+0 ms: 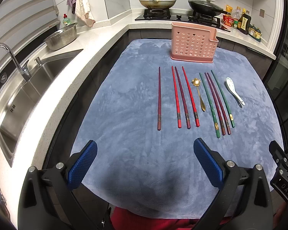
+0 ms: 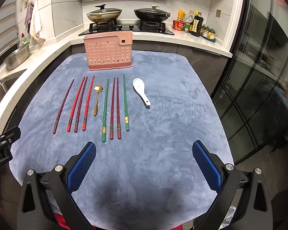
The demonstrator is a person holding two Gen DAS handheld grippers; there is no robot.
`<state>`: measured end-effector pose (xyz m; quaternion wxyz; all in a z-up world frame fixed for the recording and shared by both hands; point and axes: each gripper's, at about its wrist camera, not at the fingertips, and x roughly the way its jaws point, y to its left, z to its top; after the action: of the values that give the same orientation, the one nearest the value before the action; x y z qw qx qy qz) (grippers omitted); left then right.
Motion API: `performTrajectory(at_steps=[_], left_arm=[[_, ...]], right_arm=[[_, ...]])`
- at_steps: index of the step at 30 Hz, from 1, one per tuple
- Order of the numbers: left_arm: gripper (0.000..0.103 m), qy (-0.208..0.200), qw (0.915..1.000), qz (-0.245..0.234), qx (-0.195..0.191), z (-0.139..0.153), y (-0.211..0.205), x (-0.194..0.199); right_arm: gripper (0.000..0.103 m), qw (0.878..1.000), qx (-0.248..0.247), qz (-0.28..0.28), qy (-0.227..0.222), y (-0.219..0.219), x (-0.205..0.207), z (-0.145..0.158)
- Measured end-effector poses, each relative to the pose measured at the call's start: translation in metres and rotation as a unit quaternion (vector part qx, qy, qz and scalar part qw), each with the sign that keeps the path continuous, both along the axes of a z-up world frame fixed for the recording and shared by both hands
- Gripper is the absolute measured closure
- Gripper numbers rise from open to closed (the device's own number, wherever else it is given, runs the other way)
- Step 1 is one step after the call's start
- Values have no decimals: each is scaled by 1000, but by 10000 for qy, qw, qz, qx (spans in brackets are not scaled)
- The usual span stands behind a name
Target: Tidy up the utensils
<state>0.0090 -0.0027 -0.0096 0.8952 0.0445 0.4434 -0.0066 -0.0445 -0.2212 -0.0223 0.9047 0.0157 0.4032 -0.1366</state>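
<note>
Chopsticks (image 2: 105, 109) number eight; spoons two (gold (image 2: 96, 99), white (image 2: 141, 92)); one pink holder (image 2: 108, 54)

Dim indoor light, sharp focus, fisheye-warped edges.

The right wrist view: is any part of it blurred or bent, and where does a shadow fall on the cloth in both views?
Right wrist view: the glass door at the right edge is smeared and its frame bows from fisheye distortion; a dark shadow lies on the blue cloth between the right gripper fingers. Left wrist view: a like shadow sits near the left gripper; the utensils stay sharp.
</note>
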Motion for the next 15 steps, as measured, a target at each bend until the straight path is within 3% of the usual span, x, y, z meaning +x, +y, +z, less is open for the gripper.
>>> performTrajectory(at_steps=[15], left_arm=[[7,9,10000,2,-1,0,0,0]], right_arm=[[7,10000,0,1,0,0,0,0]])
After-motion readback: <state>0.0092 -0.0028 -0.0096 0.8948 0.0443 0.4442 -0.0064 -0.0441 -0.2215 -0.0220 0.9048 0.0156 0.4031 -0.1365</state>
